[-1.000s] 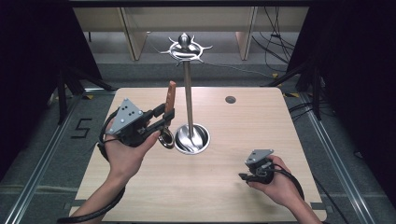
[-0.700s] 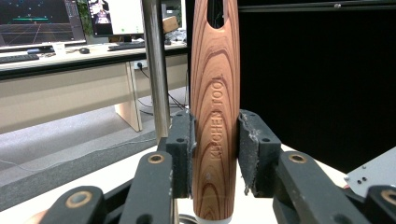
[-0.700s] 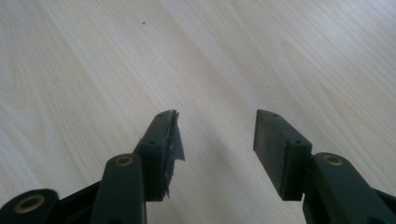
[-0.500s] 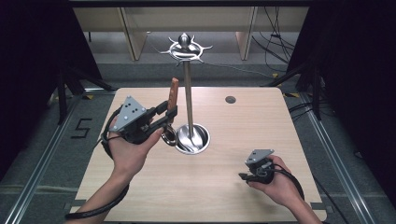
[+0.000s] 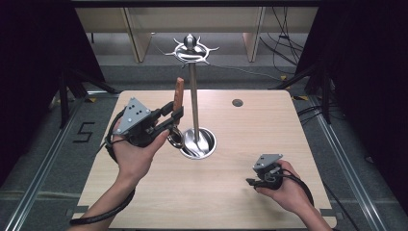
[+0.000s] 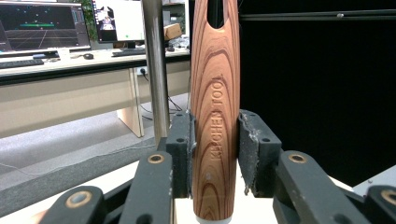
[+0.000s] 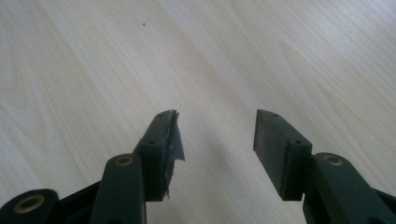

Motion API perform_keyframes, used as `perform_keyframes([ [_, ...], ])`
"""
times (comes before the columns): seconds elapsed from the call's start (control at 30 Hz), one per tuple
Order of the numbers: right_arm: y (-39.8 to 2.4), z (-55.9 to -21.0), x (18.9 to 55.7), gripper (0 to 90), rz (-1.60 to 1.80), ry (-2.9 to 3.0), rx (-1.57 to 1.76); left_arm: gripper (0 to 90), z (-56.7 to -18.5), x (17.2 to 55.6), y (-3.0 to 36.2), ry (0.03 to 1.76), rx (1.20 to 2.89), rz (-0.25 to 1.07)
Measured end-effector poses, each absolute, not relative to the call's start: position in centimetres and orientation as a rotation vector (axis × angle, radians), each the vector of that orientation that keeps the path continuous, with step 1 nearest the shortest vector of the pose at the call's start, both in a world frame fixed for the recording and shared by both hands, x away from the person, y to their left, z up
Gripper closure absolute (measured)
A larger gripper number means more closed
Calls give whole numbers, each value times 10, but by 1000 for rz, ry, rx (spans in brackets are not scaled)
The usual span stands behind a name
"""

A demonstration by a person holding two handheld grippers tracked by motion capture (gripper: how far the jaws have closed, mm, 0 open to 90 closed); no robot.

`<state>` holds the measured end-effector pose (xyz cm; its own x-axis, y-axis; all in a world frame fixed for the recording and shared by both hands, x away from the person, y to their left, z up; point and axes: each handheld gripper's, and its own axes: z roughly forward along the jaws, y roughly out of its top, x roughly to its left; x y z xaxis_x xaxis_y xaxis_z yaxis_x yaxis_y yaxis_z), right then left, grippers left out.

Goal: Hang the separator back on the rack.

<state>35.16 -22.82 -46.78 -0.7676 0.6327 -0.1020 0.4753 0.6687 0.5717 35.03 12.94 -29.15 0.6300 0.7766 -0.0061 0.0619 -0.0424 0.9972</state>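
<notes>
A kitchen utensil with a striped wooden handle (image 5: 179,92) stands upright in my left gripper (image 5: 175,114), which is shut on it. Its metal end (image 5: 175,138) hangs below the jaws, close to the round base (image 5: 208,147) of a tall metal stand. In the left gripper view both pads press the handle (image 6: 215,116), which reads "KITCHEN TOOL" and has a slot near its top. The stand's pole (image 6: 155,70) rises just behind it to the left. My right gripper (image 5: 251,181) rests low at the table's right front, open, with bare wood between its fingers (image 7: 161,140).
The stand's pole (image 5: 194,96) carries a ring of hooks (image 5: 191,48) at its top, all bare. A small dark hole (image 5: 237,102) marks the wooden table (image 5: 269,130) at the back. Beyond the table are desks with monitors (image 6: 46,23) and dark curtains at both sides.
</notes>
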Motion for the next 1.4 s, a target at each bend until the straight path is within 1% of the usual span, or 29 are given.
perform_keyframes([
  [0.6,-228,-467,351,500,770,2596,897,671,-289,354,125,744,1496,690],
  [0.93,-227,-467,351,501,772,2590,888,671,-287,357,120,785,1476,714],
  [0.97,-227,-467,351,500,769,2591,881,671,-286,359,120,772,1479,735],
  [1.03,-227,-467,351,501,764,2592,877,671,-285,358,119,800,1470,742],
  [1.33,-227,-467,351,501,761,2597,872,670,-280,362,111,821,1461,784],
  [1.4,-227,-467,351,501,762,2597,873,670,-279,363,110,817,1456,816],
])
